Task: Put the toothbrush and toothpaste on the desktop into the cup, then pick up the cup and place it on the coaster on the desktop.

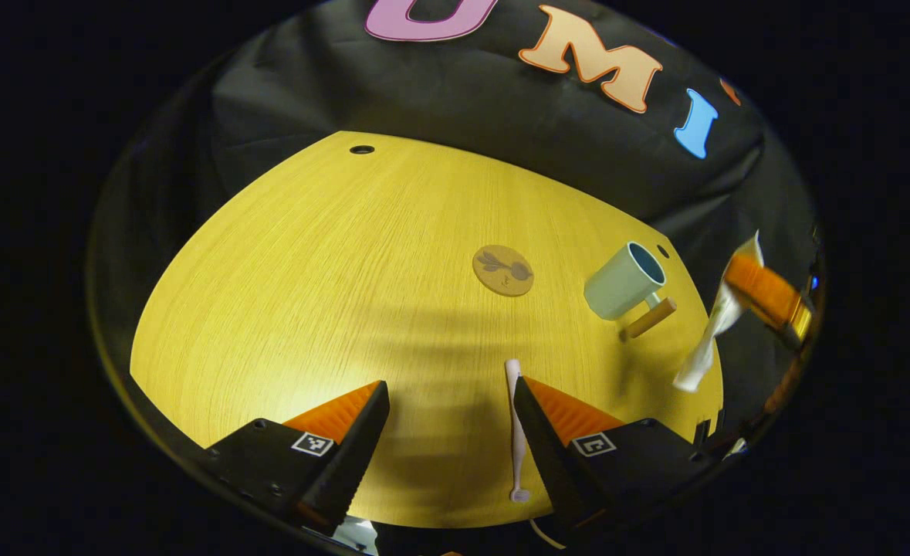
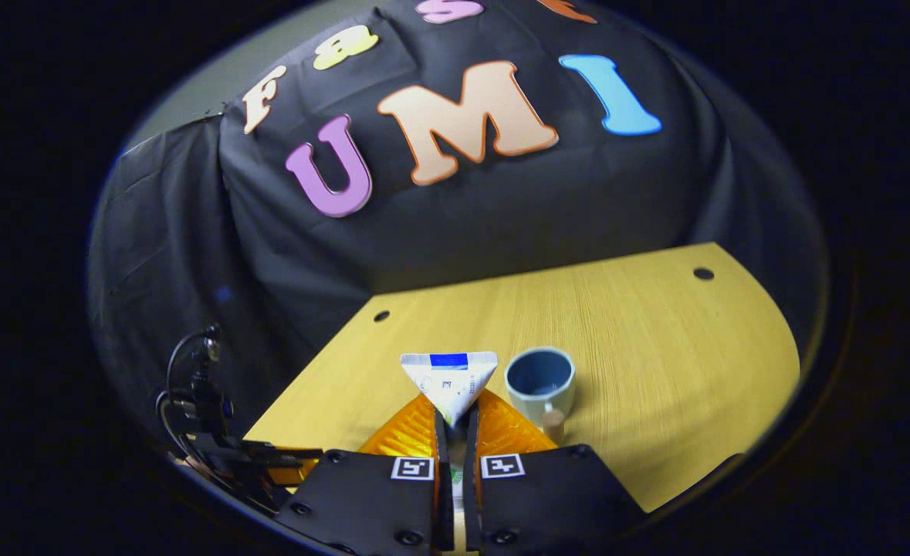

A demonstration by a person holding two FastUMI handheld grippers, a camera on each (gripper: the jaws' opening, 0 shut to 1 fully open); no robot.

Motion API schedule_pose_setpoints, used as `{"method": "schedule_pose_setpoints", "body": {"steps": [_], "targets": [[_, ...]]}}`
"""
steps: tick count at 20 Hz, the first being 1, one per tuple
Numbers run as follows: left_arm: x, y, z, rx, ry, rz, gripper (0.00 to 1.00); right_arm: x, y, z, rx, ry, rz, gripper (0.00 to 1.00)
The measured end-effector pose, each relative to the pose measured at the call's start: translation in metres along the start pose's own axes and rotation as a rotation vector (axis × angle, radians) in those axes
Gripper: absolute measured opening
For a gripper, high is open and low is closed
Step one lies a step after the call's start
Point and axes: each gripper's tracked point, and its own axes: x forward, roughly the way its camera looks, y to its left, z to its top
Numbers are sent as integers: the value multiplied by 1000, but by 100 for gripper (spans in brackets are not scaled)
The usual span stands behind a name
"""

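Progress stands at the first stage, with nothing yet delivered. Largest in the scene is the wooden desktop [image 1: 331, 309], which carries every task item apart from the one lifted clear of it. The cup [image 1: 624, 279], a pale mug with a blue interior and a wooden handle, stands upright near the desktop's right edge in the left gripper view, and its interior appears empty in the right gripper view. The coaster [image 1: 503, 270], a round brown disc with a dark printed motif, lies flat just to the left of the cup, apart from it and bare. The toothpaste [image 2: 448, 386], a white tube, is held above the desktop with its flat crimped end pointing away from the camera, just left of the cup in the right gripper view. The toothbrush [image 1: 515, 428], pale and slender, lies flat on the desktop. Remaining work, as judged: toothpaste into the cup, toothbrush pick-up and insertion, then cup transfer to the coaster. The right gripper [image 2: 455, 432] is pressed together on the toothpaste, with both fingers pinching the tube. The left gripper [image 1: 450, 432] is spread wide and holds nothing; the toothbrush lies between its fingers, close against the right-hand one, and contact cannot be confirmed.
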Motion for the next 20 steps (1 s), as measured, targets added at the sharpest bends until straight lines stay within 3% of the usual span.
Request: {"method": "schedule_pose_setpoints", "body": {"steps": [5,11,20], "targets": [[-7,-12,-5,-13,-5,23,95,35,-23,61,-95,-163,-16,8],[-10,-18,-3,-12,-7,65,95,74,-57,73,-155,-245,-53,7],[-14,-30,-9,-17,2,99,95,122,-71,14,-231,-137,-5,9]]}}
